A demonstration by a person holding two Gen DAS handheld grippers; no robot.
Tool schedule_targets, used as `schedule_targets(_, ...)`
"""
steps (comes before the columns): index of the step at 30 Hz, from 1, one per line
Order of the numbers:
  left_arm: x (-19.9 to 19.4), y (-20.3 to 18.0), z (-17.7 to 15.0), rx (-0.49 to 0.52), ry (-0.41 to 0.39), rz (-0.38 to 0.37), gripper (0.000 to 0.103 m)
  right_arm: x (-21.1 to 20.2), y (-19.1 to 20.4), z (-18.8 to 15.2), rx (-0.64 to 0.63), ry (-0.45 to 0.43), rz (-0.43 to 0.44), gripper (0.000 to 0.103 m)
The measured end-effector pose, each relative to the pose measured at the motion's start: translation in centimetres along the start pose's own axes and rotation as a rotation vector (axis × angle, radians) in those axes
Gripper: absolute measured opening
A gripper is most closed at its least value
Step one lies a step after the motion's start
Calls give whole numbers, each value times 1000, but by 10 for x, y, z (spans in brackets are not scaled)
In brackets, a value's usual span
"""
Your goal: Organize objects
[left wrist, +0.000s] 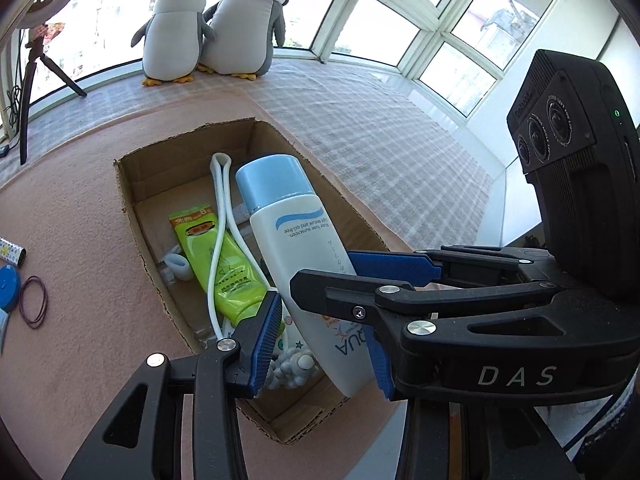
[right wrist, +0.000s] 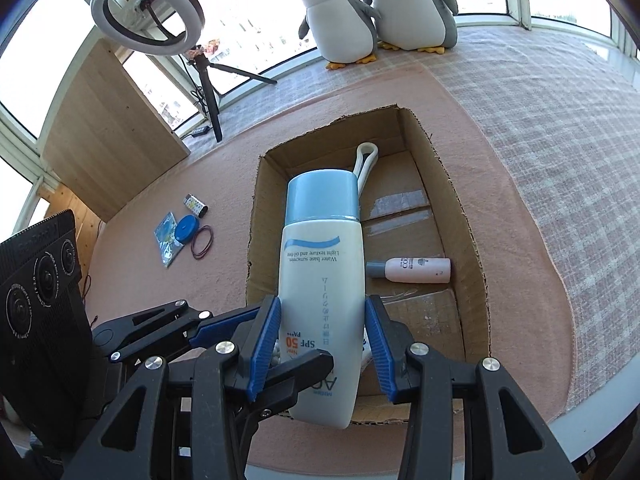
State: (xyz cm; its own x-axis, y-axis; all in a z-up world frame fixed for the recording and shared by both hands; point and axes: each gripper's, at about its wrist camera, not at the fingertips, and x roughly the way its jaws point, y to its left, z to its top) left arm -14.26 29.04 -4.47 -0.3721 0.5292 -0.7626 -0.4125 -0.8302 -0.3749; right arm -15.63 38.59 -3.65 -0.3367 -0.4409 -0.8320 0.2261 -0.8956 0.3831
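A white sunscreen bottle [left wrist: 296,240] [right wrist: 320,260] with a light blue cap hangs tilted over an open cardboard box [left wrist: 128,184] [right wrist: 472,280]. Both grippers hold it near its lower end. My right gripper [right wrist: 322,302] [left wrist: 322,268] has its blue pads pressed on the bottle's two sides. My left gripper [left wrist: 324,320] [right wrist: 296,334] crosses it at an angle, one finger in front and one behind. In the box lie a green tube [left wrist: 224,272], a white looped cord [left wrist: 220,208] [right wrist: 366,156], a small pink bottle [right wrist: 416,270] and a knobbly white item [left wrist: 292,368].
Left of the box on the pink mat lie rubber bands [right wrist: 202,242] [left wrist: 34,302], a blue disc [right wrist: 187,229], a small patterned tube [right wrist: 195,205] and a plastic packet [right wrist: 168,238]. Two plush penguins [left wrist: 224,28] [right wrist: 340,20] and a ring light [right wrist: 146,12] stand by the window.
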Motion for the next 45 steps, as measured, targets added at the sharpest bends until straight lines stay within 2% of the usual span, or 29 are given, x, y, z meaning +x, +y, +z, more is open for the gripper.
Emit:
schedule_targets(3, 1, -1, 1, 0, 2, 7, 47, 0, 1, 0, -2, -8, -26, 40)
schedule_targets(5, -1, -4, 1, 14, -2, 24, 62, 0, 2, -1, -5, -9, -54, 44)
schedule_targets(6, -3, -6, 0, 22, -10, 32, 62, 0, 2, -1, -4, -13, -60, 45)
schedule_targets(9, -7, -7, -3, 34, -13, 43, 62, -2, 2, -1, 0, -24, -65, 49)
schedule_targets(18, -21, 4, -11, 8, -18, 47, 62, -3, 9, -4, 5, -29, -60, 50)
schedule_targets(27, -44, 30, -25, -46, -35, 62, 62, 0, 33, -7, -10, -39, -42, 50)
schedule_targets(34, -70, 64, -38, -107, -61, 97, 62, 8, 64, -7, -45, -36, -8, 50)
schedule_targets(45, -113, 142, -58, -232, -98, 168, 62, 31, 107, -11, -85, 4, 25, 50)
